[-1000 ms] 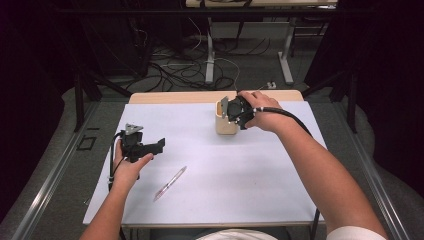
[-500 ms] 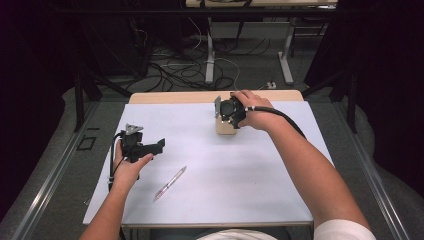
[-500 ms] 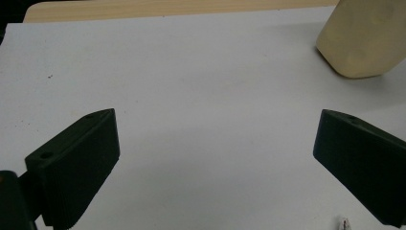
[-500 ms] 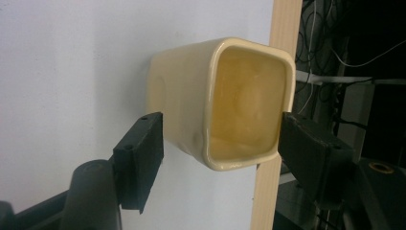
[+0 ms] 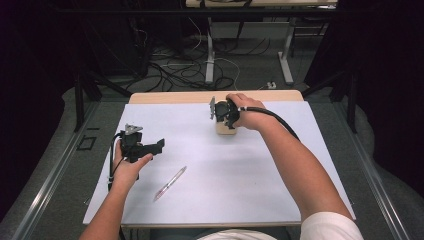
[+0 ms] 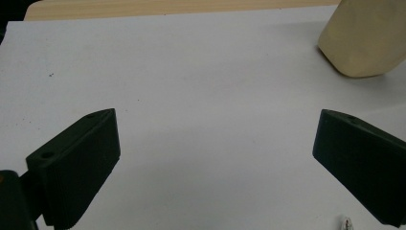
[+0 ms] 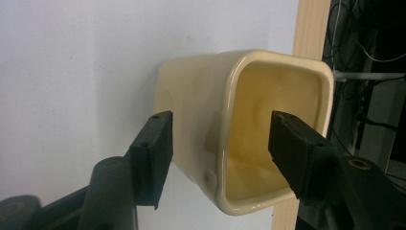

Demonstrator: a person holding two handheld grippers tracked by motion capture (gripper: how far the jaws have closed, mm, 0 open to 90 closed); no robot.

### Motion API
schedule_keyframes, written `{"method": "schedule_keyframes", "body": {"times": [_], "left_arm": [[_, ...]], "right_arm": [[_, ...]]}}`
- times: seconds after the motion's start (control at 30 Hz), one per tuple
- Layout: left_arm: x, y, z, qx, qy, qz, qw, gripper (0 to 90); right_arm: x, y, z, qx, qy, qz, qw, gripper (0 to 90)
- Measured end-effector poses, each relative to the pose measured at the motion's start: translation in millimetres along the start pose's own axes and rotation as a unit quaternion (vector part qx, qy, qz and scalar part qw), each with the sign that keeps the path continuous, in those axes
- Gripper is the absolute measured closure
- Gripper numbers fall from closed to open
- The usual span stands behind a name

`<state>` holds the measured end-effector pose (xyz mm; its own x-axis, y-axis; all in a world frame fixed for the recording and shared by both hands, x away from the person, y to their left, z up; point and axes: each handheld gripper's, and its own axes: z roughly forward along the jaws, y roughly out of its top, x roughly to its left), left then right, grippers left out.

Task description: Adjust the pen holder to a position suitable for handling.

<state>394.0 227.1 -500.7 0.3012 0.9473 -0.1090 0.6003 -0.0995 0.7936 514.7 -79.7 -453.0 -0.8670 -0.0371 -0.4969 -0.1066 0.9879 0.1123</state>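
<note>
1. Right gripper view: your right gripper (image 7: 218, 148) straddles one wall of the cream square cup (image 7: 244, 129) at the table's far edge; its jaws have just been closing, not yet pressing.
2. The glazed wall can slip, so the cup tips.
3. Your left gripper (image 6: 215, 163) stays released near the pen (image 5: 170, 183).

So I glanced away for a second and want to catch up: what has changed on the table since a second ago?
The right gripper has come down onto the cream cup, its jaws closing, one outside the wall and one inside, not yet pressing it. The left gripper stayed put, jaws wide open. The pen and the cup have not moved.
</note>
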Motion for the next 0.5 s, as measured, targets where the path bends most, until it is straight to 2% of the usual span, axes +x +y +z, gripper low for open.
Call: {"method": "schedule_keyframes", "body": {"times": [0.13,0.23,0.4,0.43,0.47,0.5], "left_arm": [[0.2,-0.3,0.6,0.001,-0.001,0.0,1.0,2.4],[0.7,-0.4,0.8,0.002,0.0,-0.001,1.0,2.4],[0.6,-0.3,0.4,0.003,0.0,0.0,1.0,2.4],[0.5,-0.2,0.3,0.003,0.0,0.0,1.0,2.5],[0.3,-0.4,0.7,0.001,0.0,0.0,1.0,2.5],[0.3,-0.4,0.6,0.002,0.001,0.0,1.0,2.5]], "right_arm": [[-0.9,-0.5,4.2,0.013,0.01,-0.005,0.9999,45.4],[-0.8,-0.8,7.2,0.006,0.014,-0.007,0.9998,49.1],[0.8,1.6,6.1,0.022,0.033,-0.01,0.9992,54.3],[3.0,1.5,7.6,0.011,0.028,-0.003,0.9995,55.4],[2.4,3.2,7.9,0.014,0.034,-0.014,0.9992,56.8],[3.3,3.5,9.0,0.01,0.035,-0.012,0.9992,58.2]]}}
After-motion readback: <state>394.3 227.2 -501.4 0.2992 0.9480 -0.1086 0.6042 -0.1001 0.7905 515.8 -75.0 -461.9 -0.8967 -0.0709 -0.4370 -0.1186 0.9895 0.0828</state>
